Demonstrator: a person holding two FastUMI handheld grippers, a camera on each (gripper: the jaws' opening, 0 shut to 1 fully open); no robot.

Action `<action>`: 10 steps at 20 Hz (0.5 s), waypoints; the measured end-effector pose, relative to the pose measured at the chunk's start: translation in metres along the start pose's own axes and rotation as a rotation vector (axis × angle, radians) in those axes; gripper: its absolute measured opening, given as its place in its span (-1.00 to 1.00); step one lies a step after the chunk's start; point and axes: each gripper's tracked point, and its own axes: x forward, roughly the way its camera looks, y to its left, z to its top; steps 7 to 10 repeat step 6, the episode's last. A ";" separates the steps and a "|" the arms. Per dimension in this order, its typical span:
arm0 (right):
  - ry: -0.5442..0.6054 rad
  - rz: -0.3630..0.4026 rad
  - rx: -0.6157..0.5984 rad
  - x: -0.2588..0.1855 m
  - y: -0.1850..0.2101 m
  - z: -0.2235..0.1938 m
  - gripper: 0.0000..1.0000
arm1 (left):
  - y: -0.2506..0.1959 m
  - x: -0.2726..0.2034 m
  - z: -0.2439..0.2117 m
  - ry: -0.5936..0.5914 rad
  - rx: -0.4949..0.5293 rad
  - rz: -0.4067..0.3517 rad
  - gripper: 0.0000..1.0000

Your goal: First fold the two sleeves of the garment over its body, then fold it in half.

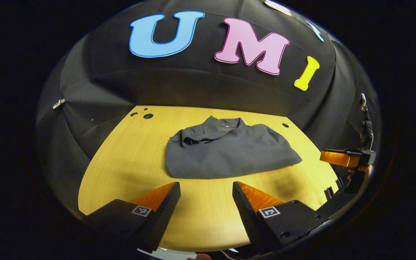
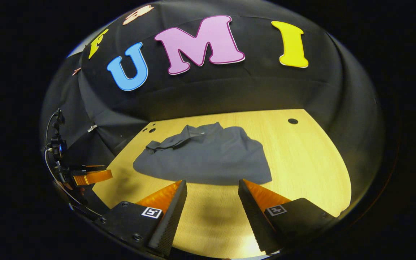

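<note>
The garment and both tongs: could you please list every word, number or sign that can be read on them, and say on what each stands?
No readable word or number stands on any of them.
On the garment: a small pale mark at the collar, too small to read.
On the left tongs: square black-and-white coded markers, patterns rather than text.
On the right tongs: coded squares of the same kind, no text.
</note>
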 end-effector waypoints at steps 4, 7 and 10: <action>0.058 0.033 -0.031 -0.011 0.006 -0.020 0.77 | -0.001 -0.010 0.001 -0.010 0.005 0.009 0.84; 0.088 0.048 -0.057 -0.015 0.004 -0.025 0.77 | 0.001 -0.012 0.005 -0.027 -0.002 0.030 0.84; 0.088 0.048 -0.057 -0.015 0.004 -0.025 0.77 | 0.001 -0.012 0.005 -0.027 -0.002 0.030 0.84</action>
